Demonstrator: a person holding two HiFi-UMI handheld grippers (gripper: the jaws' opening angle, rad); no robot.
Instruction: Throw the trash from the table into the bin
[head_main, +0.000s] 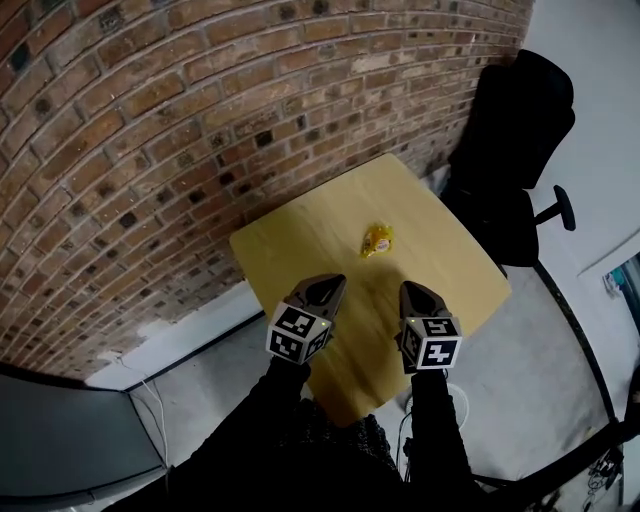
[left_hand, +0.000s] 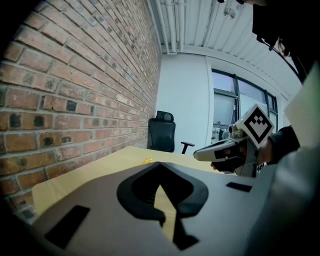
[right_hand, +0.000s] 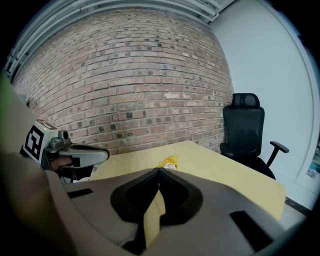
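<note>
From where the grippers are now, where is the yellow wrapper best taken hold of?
Probably its crumpled middle, from the near side and above: the yellow wrapper lies low and alone on the table, just beyond the right gripper, whose jaws are shut.

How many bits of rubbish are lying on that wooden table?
1: a crumpled yellow wrapper near the middle of the table. The table's near corner is partly hidden, so more could lie there.

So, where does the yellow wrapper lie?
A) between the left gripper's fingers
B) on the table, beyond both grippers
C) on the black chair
B: the yellow wrapper lies on the table, ahead of the left gripper and right gripper, both shut and empty.
</note>
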